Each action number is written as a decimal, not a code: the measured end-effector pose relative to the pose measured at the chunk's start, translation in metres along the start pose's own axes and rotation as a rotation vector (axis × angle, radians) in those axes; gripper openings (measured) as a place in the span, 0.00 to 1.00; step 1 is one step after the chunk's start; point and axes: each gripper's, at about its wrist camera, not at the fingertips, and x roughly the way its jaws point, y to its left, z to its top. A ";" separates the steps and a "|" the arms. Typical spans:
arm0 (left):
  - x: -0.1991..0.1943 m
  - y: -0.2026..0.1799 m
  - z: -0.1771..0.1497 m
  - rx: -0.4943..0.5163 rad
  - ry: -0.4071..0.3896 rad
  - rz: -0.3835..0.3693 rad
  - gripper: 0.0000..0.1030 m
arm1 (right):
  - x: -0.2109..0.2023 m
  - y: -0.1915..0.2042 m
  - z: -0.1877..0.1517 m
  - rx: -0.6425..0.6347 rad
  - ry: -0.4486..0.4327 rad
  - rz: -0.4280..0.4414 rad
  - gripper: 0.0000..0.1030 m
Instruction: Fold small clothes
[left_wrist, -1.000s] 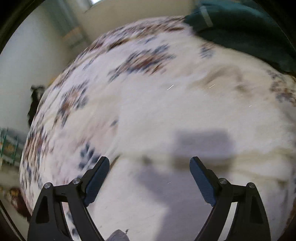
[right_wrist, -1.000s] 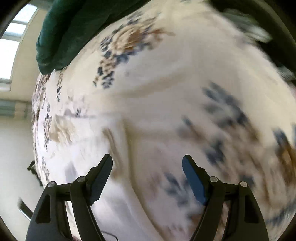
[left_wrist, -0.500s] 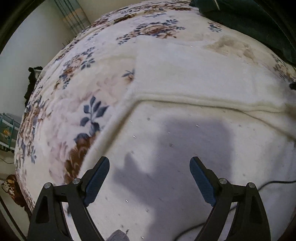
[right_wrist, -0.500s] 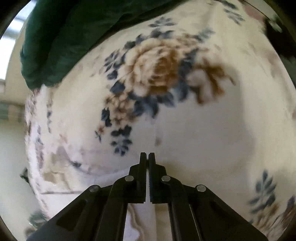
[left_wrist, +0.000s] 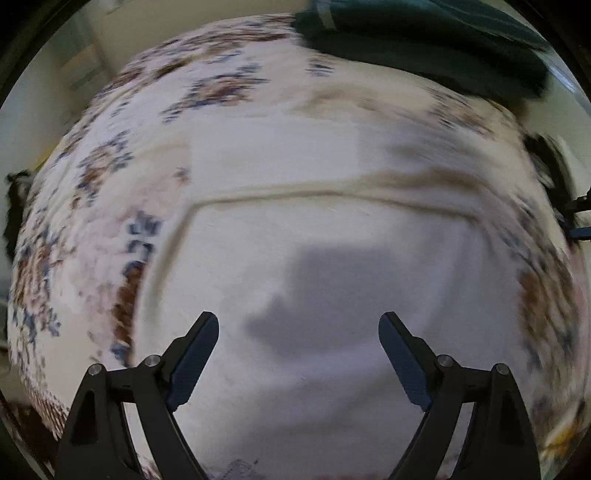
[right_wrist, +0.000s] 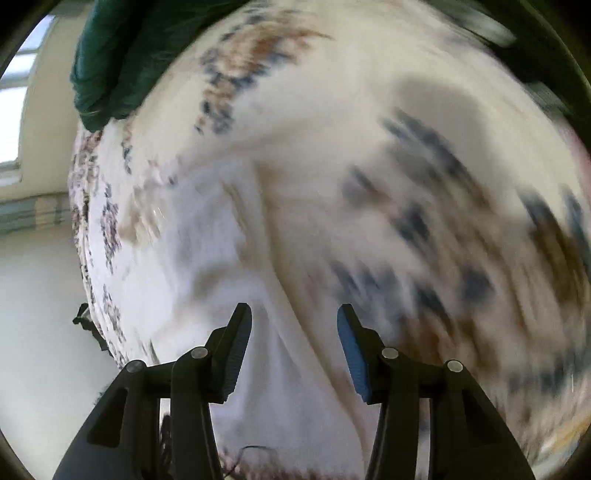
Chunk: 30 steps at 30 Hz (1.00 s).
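A white garment (left_wrist: 314, 229) lies flat on a floral bedspread (left_wrist: 92, 206), with a fold line running across its middle. My left gripper (left_wrist: 299, 343) is open and empty above the garment's near part. In the right wrist view the garment (right_wrist: 221, 236) is blurred, with one edge running down between the fingers. My right gripper (right_wrist: 294, 332) is open and holds nothing. The right gripper's tip also shows at the right edge of the left wrist view (left_wrist: 576, 221).
A dark green cloth (left_wrist: 424, 40) lies at the far end of the bed and also shows in the right wrist view (right_wrist: 122, 55). A dark object (left_wrist: 14, 206) sits beyond the bed's left edge. A window (right_wrist: 14, 92) is on the far wall.
My right gripper has gone from shut to open and has moved, so the view is blurred. My left gripper has pulled back a little and stays open.
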 end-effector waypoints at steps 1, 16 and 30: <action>-0.003 -0.014 -0.006 0.023 0.012 -0.024 0.86 | -0.012 -0.011 -0.021 -0.008 0.015 -0.032 0.49; 0.104 -0.272 -0.119 0.179 0.273 -0.029 0.50 | 0.029 -0.059 0.048 -0.210 0.118 -0.023 0.49; 0.029 -0.235 -0.102 -0.088 0.143 -0.073 0.04 | 0.166 0.043 0.202 -0.078 0.163 0.344 0.21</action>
